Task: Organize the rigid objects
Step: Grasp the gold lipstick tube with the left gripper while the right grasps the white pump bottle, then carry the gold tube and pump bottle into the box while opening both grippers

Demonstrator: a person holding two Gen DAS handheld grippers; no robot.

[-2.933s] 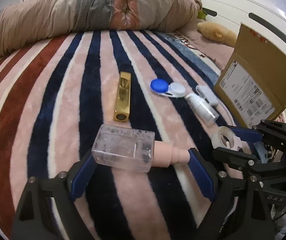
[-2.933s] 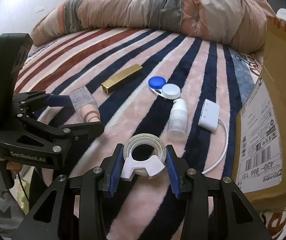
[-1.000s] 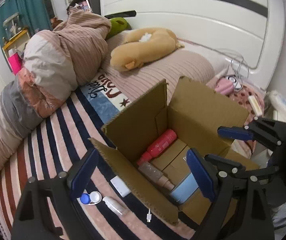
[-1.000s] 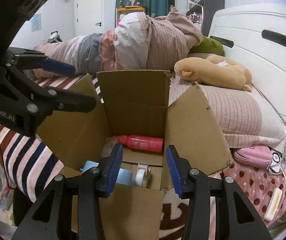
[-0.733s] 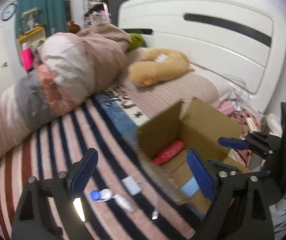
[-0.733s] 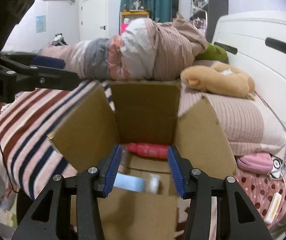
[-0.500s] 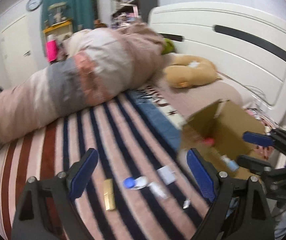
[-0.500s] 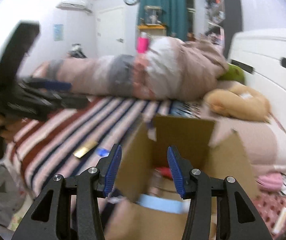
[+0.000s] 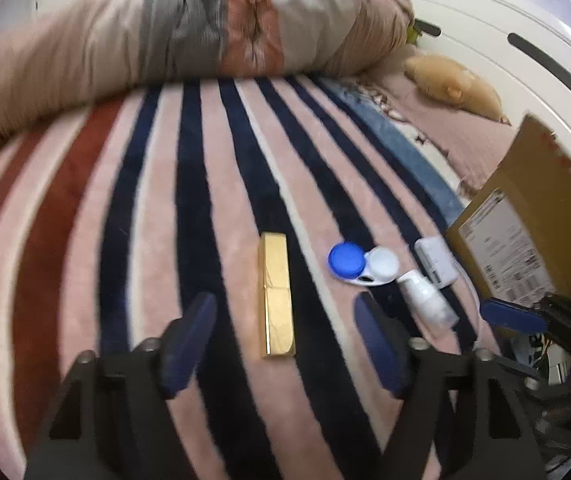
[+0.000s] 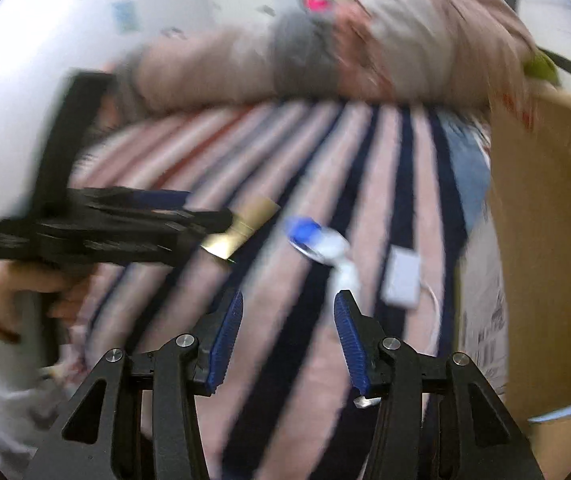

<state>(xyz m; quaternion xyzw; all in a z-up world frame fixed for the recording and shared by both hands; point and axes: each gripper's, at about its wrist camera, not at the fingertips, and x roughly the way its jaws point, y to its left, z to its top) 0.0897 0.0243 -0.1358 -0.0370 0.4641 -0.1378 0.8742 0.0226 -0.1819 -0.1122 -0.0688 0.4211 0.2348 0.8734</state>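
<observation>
the left gripper [image 9: 283, 346] is hanging spread and empty over the striped plush blanket [image 9: 157, 240], the shiny gold rectangular bar [image 9: 275, 298] lying between its fingers at 12 o'clock. the right gripper [image 10: 287, 340] is also gaping, gripping nothing — the blue-and-white round lens case [image 10: 315, 238], white pump bottle [image 10: 347, 276] and white flat adapter [image 10: 401, 278] are lying at its 12 to 1 o'clock, the brown cardboard box [image 10: 545, 240] at 3 o'clock.
</observation>
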